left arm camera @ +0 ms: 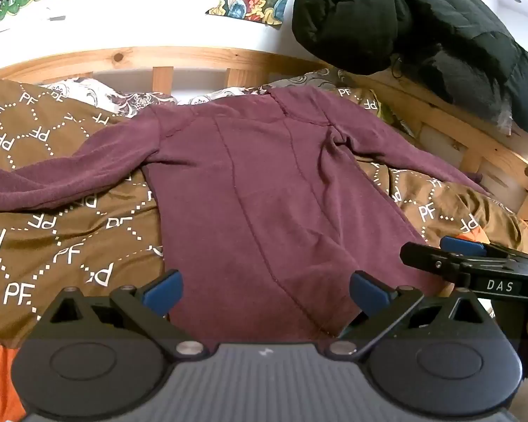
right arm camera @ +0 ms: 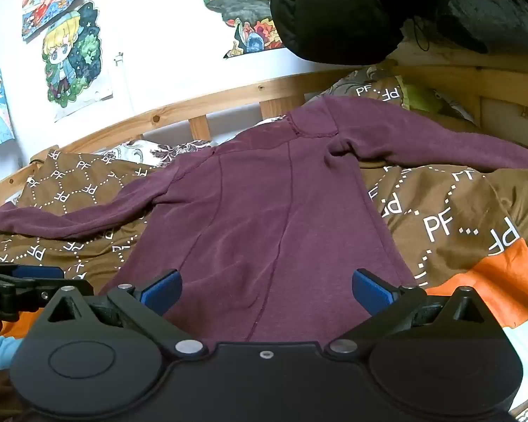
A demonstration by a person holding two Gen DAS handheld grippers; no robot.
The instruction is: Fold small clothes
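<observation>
- The maroon long-sleeved fleece top (left arm camera: 264, 190) is lying flat on the brown quilt printed with white "PF" letters (left arm camera: 52, 239), spread over the bed; its hem is sitting toward 6 o'clock in both wrist views, its neck toward 12 o'clock, and its sleeves are reaching out toward 9 and 3 o'clock.
- The left gripper (left arm camera: 265, 293) is hovering over the hem with its blue-padded jaws released wide and nothing between them; the right gripper (right arm camera: 266, 293) is doing the same beside it, equally empty.
- Risk, as I judge it: the soft quilt is rumpling under the top, so a pinch at the hem is likely gathering quilt along with fleece and dragging both.
- Another risk: the sleeve toward 3 o'clock is running close to the wooden bed frame (left arm camera: 450, 123) and could be slipping off the edge once the body is lifted.
- With the two grippers working so close together, they could be knocking into each other.
- The hem itself is hiding behind the gripper bodies in both views, so its exact edge is hard to make out.
- The cuff at 9 o'clock is getting cut off in the left wrist view.
- The black padded jacket (left arm camera: 422, 24) at 1 o'clock is covering part of the frame.
</observation>
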